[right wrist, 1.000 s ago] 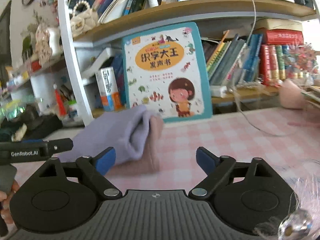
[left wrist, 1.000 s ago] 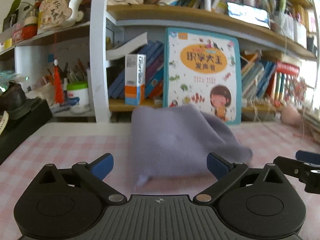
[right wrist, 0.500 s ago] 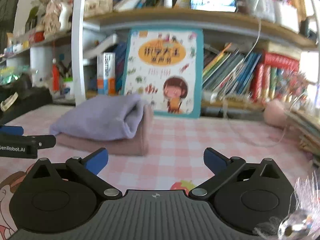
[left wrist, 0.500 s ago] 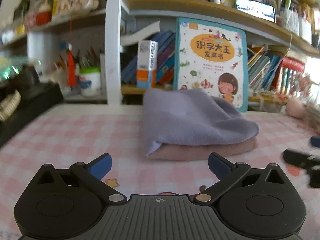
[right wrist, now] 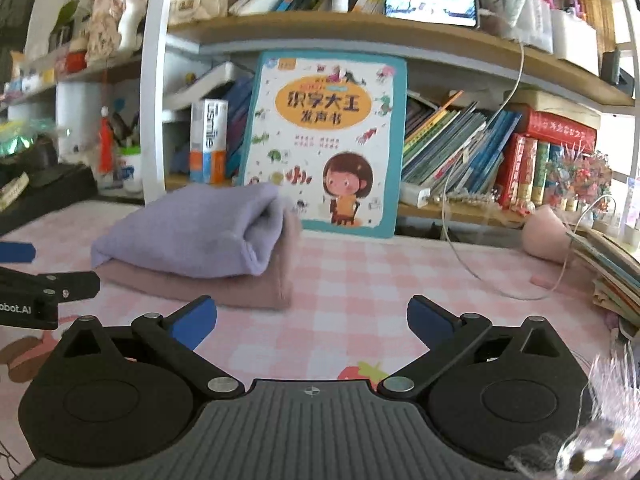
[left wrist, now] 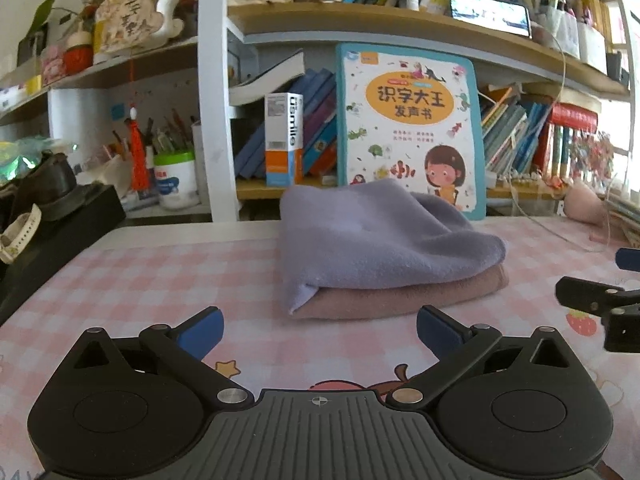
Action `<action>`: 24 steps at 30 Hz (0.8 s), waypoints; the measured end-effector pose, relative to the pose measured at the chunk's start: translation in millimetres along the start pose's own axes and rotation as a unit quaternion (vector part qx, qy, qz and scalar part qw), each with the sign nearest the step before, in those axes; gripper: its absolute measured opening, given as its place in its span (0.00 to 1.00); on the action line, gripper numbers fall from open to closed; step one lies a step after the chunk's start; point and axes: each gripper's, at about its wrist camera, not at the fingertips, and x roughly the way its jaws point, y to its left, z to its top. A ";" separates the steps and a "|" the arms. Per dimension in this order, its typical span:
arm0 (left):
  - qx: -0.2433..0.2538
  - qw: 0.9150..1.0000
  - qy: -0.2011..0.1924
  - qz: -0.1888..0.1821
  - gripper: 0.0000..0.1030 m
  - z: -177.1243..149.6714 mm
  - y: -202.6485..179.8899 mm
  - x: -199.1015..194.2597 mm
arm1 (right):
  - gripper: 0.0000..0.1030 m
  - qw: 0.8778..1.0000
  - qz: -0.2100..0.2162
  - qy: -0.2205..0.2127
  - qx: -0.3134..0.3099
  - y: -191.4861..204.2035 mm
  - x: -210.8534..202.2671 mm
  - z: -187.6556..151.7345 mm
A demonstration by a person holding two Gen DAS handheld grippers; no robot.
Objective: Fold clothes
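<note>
A folded lavender cloth [left wrist: 376, 240] lies on top of a folded dusty-pink cloth [left wrist: 400, 296] on the pink checked tablecloth [left wrist: 160, 280]. My left gripper [left wrist: 320, 330] is open and empty, a short way in front of the stack. In the right wrist view the lavender cloth [right wrist: 192, 236] and the pink cloth [right wrist: 224, 290] sit ahead and to the left. My right gripper [right wrist: 312, 320] is open and empty, in front of the stack's right end. Each gripper shows at the edge of the other's view.
A bookshelf runs along the back with a large picture book [left wrist: 408, 128] leaning behind the stack. A black box [left wrist: 52, 232] stands at the left. A white cable [right wrist: 480, 264], a pink round object [right wrist: 548, 236] and stacked books [right wrist: 612, 272] lie at the right.
Both grippers have drawn back from the folded stack toward me. The lavender cloth now lies at rest on the pink cloth.
</note>
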 end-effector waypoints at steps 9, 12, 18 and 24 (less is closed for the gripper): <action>0.003 1.000 -0.014 -0.019 1.00 -0.7 -0.2 -4.8 | 0.99 0.999 -0.002 -0.031 0.019 -6.7 -9.9 0.0; 0.005 0.999 0.001 -0.035 1.00 -1.7 -2.9 -2.9 | 0.99 1.000 0.010 -0.020 0.021 -7.2 -6.8 0.6; 0.002 1.000 0.024 -0.019 1.00 -4.0 -3.7 2.2 | 0.99 0.999 0.027 0.020 0.022 -6.2 5.4 1.4; -0.015 0.999 0.037 -0.010 1.00 -4.8 2.1 5.7 | 0.99 0.999 0.023 0.026 0.016 -3.7 6.8 1.2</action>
